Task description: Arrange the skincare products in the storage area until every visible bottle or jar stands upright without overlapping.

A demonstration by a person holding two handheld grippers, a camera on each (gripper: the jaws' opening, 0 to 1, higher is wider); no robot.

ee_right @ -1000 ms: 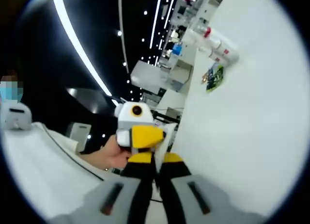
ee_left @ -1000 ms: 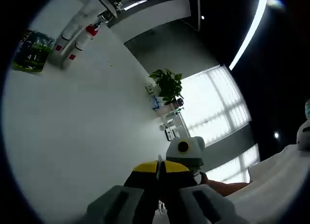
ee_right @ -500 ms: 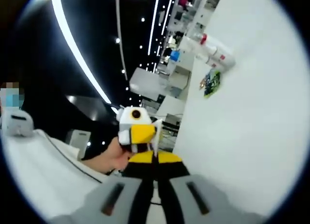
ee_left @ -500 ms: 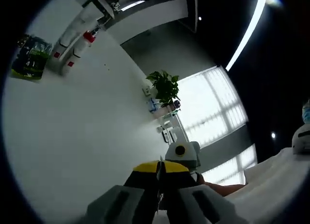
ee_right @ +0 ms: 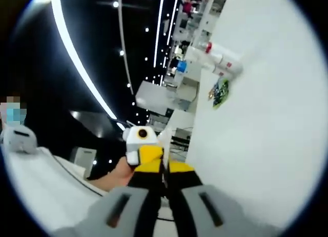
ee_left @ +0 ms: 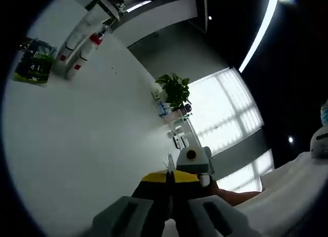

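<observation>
In the left gripper view, the left gripper (ee_left: 169,179) rises from the bottom with its yellow-tipped jaws pressed together, clenched on nothing, above a bare stretch of the white desk (ee_left: 92,144). Far off on the desk, toward the upper left, lies a green packet (ee_left: 35,61) flat on its side. Just beside it lie two white tubes (ee_left: 72,42) and a white bottle with a red cap (ee_left: 88,46), side by side and close together, all tipped over rather than upright. A potted plant (ee_left: 176,89) stands at the far end of the desk before a bright window (ee_left: 225,114). The right gripper (ee_left: 193,162), held by a hand (ee_left: 225,196), shows just behind the left gripper's tips.

In the right gripper view, the right gripper (ee_right: 165,171) is likewise clenched and holds nothing. The left gripper (ee_right: 143,150) sits just beyond its tips, in a hand (ee_right: 119,176). On the desk (ee_right: 256,124), well away at the upper right, the green packet (ee_right: 219,92) lies near the desk's edge, with the tubes (ee_right: 220,57) and the red-capped bottle (ee_right: 201,51) lying just past it.
</observation>
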